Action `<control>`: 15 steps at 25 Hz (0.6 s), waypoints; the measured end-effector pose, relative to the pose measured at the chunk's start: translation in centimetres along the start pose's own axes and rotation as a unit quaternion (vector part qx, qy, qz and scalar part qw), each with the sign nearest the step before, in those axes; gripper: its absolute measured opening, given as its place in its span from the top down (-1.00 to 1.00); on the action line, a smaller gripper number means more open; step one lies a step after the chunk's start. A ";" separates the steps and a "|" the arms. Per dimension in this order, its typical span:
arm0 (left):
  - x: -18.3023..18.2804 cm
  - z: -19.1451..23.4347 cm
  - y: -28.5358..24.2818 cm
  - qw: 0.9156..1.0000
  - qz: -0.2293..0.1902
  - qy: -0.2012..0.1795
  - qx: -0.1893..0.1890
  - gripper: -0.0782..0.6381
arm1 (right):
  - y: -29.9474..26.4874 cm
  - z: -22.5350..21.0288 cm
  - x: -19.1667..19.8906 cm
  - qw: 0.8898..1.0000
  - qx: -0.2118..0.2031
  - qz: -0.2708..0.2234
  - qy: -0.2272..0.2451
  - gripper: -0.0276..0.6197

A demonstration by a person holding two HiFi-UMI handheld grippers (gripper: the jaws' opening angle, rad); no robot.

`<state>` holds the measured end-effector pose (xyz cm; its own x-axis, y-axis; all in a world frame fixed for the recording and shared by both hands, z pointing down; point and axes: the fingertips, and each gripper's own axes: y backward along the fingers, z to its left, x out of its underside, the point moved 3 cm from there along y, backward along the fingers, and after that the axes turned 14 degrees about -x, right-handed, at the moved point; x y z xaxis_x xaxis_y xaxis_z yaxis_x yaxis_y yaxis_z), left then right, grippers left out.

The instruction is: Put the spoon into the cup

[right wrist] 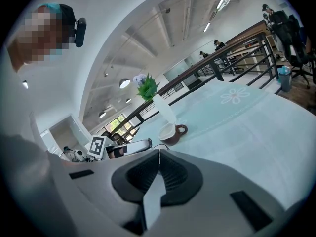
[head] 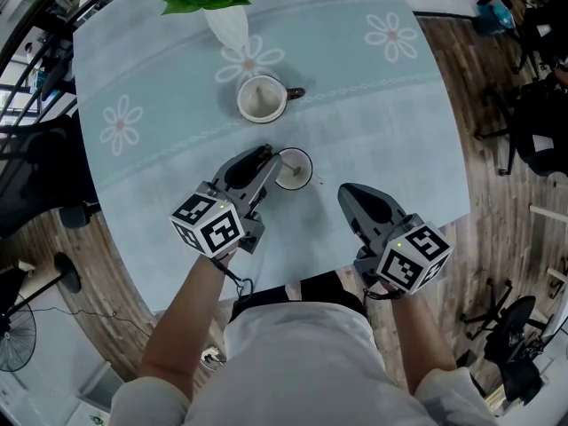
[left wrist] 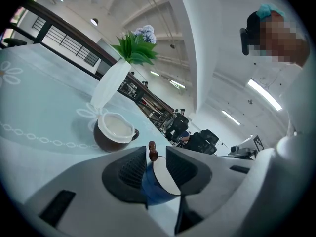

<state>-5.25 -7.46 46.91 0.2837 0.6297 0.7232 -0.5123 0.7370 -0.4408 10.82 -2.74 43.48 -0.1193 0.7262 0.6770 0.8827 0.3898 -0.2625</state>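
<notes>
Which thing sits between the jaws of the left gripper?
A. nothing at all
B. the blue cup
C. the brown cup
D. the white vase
B: the left gripper view shows the blue cup, white inside, between the jaws of the left gripper, while the brown cup stands farther off.

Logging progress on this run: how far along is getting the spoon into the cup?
Done, it seems: the spoon shows its brown-tipped handle standing up out of the blue cup, so it looks already in. In hand: the left gripper is shut on that cup; the right gripper is shut, empty, off to the side. Left: probably just releasing the cup.
</notes>
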 end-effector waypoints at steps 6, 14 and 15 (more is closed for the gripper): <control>-0.7 0.5 0.5 1.000 -0.007 -0.004 -0.003 0.46 | -0.2 0.1 -0.2 1.000 0.003 -0.004 0.004 0.85; -4.0 0.2 3.1 0.999 -0.043 -0.014 -0.012 0.46 | -0.3 1.5 -1.9 1.000 0.001 -0.017 0.019 0.85; -4.4 0.1 3.5 0.999 -0.048 -0.015 -0.013 0.46 | -0.2 1.7 -2.1 1.000 0.002 -0.020 0.020 0.85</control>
<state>-8.43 -7.69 42.22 0.3059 0.5489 0.7779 -0.4632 0.7997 -0.3820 10.08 -3.38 40.96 -0.1351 0.6869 0.7141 0.8756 0.4201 -0.2385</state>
